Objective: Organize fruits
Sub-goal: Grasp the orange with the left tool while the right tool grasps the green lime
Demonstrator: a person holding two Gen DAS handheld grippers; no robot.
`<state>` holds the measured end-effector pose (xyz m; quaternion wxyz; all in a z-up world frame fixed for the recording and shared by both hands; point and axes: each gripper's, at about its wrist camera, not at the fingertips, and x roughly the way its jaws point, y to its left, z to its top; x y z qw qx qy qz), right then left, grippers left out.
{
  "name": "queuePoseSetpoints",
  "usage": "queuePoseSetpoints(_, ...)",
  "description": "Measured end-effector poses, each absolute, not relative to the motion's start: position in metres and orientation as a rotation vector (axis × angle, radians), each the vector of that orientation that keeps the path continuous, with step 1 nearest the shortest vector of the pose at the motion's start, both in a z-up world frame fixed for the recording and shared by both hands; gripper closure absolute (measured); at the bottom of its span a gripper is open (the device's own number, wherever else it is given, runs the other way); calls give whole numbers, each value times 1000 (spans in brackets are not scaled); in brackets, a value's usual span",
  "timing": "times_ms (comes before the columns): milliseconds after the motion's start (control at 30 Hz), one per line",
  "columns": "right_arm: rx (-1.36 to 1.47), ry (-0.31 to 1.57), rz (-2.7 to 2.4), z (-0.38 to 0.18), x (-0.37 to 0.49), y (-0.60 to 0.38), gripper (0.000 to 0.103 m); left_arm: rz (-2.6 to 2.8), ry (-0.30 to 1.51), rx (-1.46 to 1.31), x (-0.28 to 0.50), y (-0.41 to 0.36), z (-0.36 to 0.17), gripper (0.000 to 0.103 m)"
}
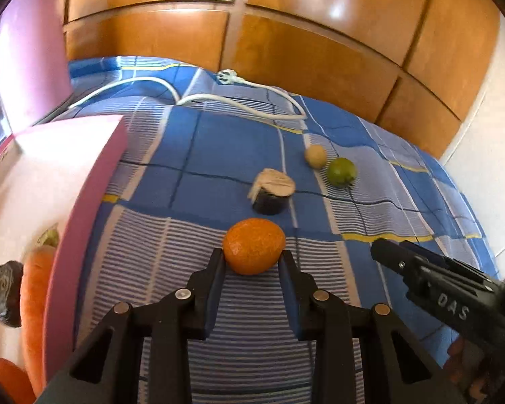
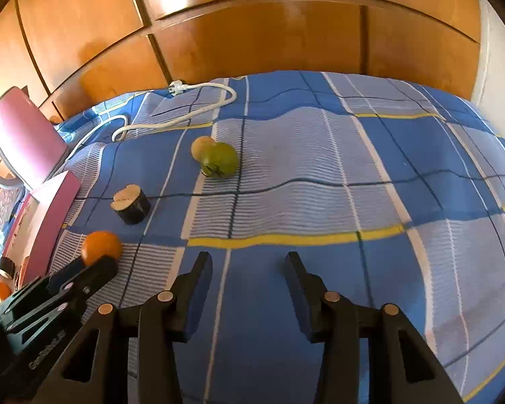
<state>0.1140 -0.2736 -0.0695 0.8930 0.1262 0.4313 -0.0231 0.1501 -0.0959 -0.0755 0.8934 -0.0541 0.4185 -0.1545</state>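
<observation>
Your left gripper (image 1: 253, 256) has its fingers on either side of the orange (image 1: 254, 245), touching it at the tips, on the bed (image 1: 219, 155). Your right gripper (image 2: 249, 264) is spread wide with nothing between its fingers, over the bedspread to the right of the orange. Beyond the orange lies an eggplant piece (image 1: 272, 194), and farther right a lime (image 1: 341, 171) just beside a small tan fruit (image 1: 315, 156). At left a pink box (image 1: 84, 208) holds a carrot (image 1: 33, 303). A white cable (image 1: 239, 102) lies at the far side.
</observation>
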Motion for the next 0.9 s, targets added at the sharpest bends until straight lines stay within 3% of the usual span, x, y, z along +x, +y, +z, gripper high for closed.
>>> queuePoseSetpoints(200,210,898,-22,-70,141,-261,57,-307,862,-77,149,-101,-79,70)
queuePoseSetpoints(333,177,886,-14,-69,159,-257,47,-302,857,-64,150,-103,-80,69)
queuePoseSetpoints(600,119,878,-12,-72,201,-253,47,-304,847,-65,149,-102,-81,69)
queuePoseSetpoints(633,110,890,-5,-75,206,-251,48,-305,846,-67,149,-102,-81,69)
queuePoseSetpoints(700,85,890,-14,-76,208,-248,59,-307,845,-72,149,-101,-82,69)
queuePoseSetpoints(733,83,888,-16,-76,208,-248,70,-307,844,-73,149,-102,-82,69)
queuePoseSetpoints(900,120,889,3,-75,204,-253,70,-307,842,-73,149,-102,-82,69)
